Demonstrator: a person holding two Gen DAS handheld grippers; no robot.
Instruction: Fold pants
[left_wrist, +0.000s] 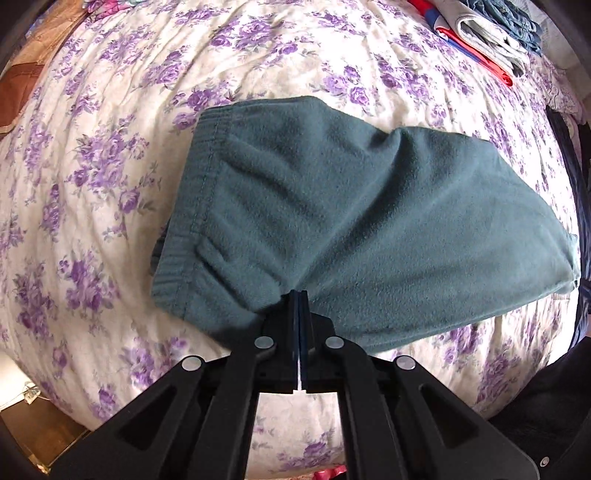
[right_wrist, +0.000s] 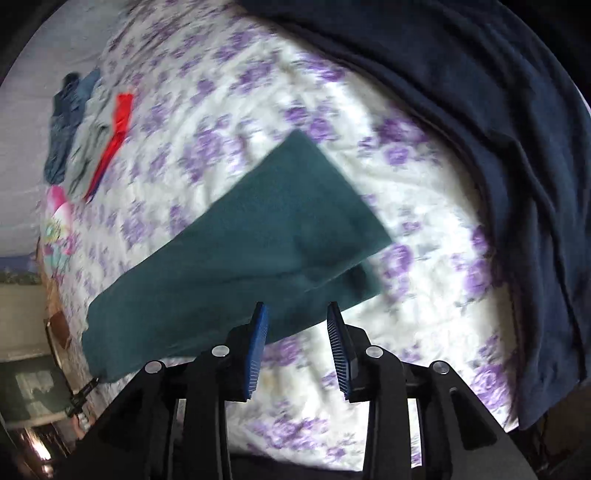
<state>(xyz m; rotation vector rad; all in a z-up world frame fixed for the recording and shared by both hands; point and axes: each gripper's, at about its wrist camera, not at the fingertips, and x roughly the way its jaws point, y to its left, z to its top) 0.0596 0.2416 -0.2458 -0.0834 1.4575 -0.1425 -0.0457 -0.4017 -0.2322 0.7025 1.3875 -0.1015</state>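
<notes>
The teal fleece pants (left_wrist: 332, 206) lie folded on a bed with a purple flowered sheet (left_wrist: 110, 147). The ribbed waistband (left_wrist: 192, 206) is at the left. My left gripper (left_wrist: 298, 295) is shut on the near edge of the pants, and the cloth bunches toward its tips. In the right wrist view the pants (right_wrist: 258, 236) stretch from lower left to upper middle, blurred. My right gripper (right_wrist: 297, 314) is open and empty, just off the near edge of the pants, over the sheet (right_wrist: 424, 229).
A stack of folded clothes (left_wrist: 495, 33) in denim, grey and red sits at the far right corner of the bed; it also shows in the right wrist view (right_wrist: 88, 125). A dark navy cloth (right_wrist: 498, 147) covers the right side. Brown cloth (left_wrist: 22, 85) lies at the far left.
</notes>
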